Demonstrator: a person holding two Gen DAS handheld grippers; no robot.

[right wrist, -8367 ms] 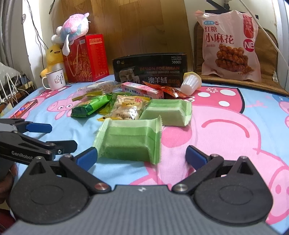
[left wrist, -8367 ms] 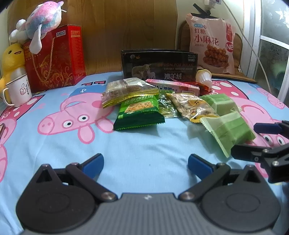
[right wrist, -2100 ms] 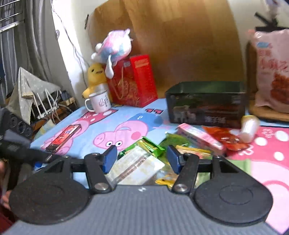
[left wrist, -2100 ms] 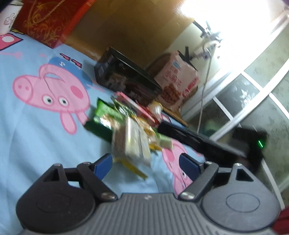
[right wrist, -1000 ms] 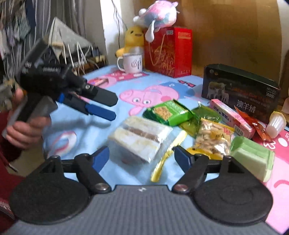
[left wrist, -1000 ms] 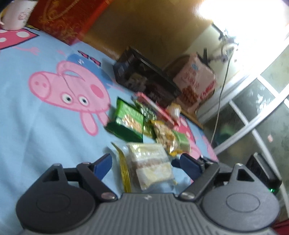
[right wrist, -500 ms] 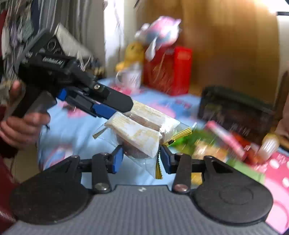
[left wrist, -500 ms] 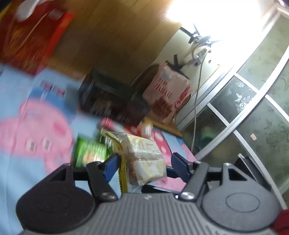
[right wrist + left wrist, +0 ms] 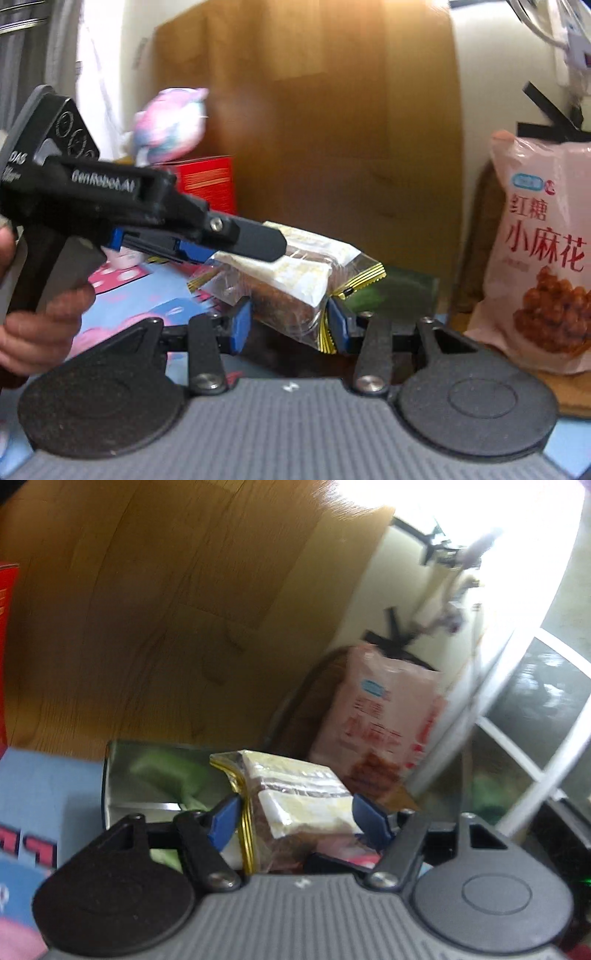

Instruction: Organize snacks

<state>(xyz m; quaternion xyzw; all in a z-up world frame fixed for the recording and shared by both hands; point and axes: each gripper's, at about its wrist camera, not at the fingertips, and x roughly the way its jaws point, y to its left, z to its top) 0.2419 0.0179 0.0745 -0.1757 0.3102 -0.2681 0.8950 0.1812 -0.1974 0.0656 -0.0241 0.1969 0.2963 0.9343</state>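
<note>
A clear-wrapped cake packet (image 9: 295, 273) with gold-striped ends hangs in the air, held up off the bed. My right gripper (image 9: 290, 321) is shut on its lower end, with both blue pads pressed into the wrap. My left gripper (image 9: 295, 812) has the same packet (image 9: 295, 794) between its blue pads, and its jaws are opening, so the pads barely touch the wrap. From the right wrist, a black left finger (image 9: 255, 238) lies along the packet's top. Just behind the packet is the open black box (image 9: 110, 775), with a green packet (image 9: 166, 771) inside.
A big pink snack bag (image 9: 546, 258) leans at the back right on a brown cushion. A red gift box (image 9: 207, 184) with a plush toy (image 9: 170, 122) on it stands at the back left. A wooden headboard (image 9: 332, 129) closes off the rear. A person's hand (image 9: 37, 325) grips the left tool.
The packet lay on the sheet a second ago. Both grippers closed on it, lifted it and carried it back toward the black box. The left jaws now stand slightly wider.
</note>
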